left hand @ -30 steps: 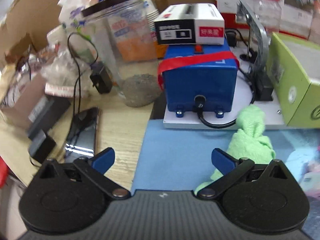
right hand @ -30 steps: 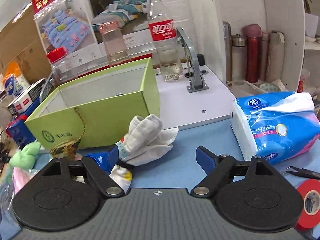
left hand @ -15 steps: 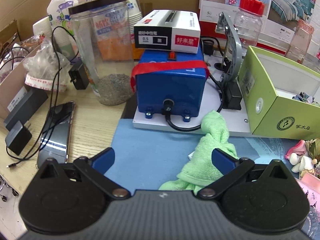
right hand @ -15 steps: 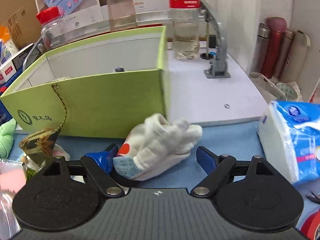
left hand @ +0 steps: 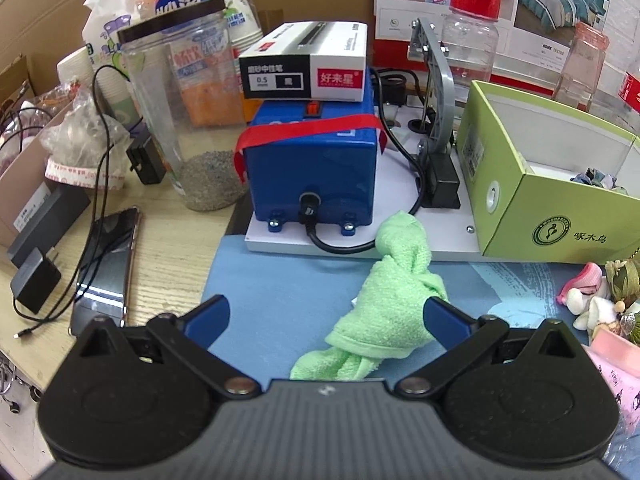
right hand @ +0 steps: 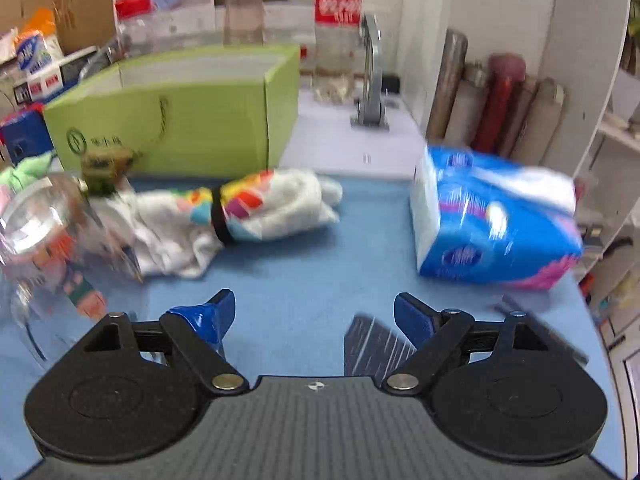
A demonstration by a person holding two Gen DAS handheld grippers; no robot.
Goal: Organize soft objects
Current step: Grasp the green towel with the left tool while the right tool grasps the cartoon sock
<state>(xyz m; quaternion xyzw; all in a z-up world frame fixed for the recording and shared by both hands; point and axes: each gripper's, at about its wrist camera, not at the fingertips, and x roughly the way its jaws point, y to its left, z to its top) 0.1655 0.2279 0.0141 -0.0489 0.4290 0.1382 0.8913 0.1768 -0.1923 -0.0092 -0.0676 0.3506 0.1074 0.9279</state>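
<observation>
Lying on the blue mat (left hand: 280, 300) of the tabletop: green cloth (left hand: 394, 300), rumpled, just before the green box (left hand: 532, 200). Left tongs (left hand: 326, 316) spread, cloth against one blade, not pinched. Right tongs (right hand: 314, 316) spread, empty; white patterned cloth (right hand: 256, 212) lies well beyond.
</observation>
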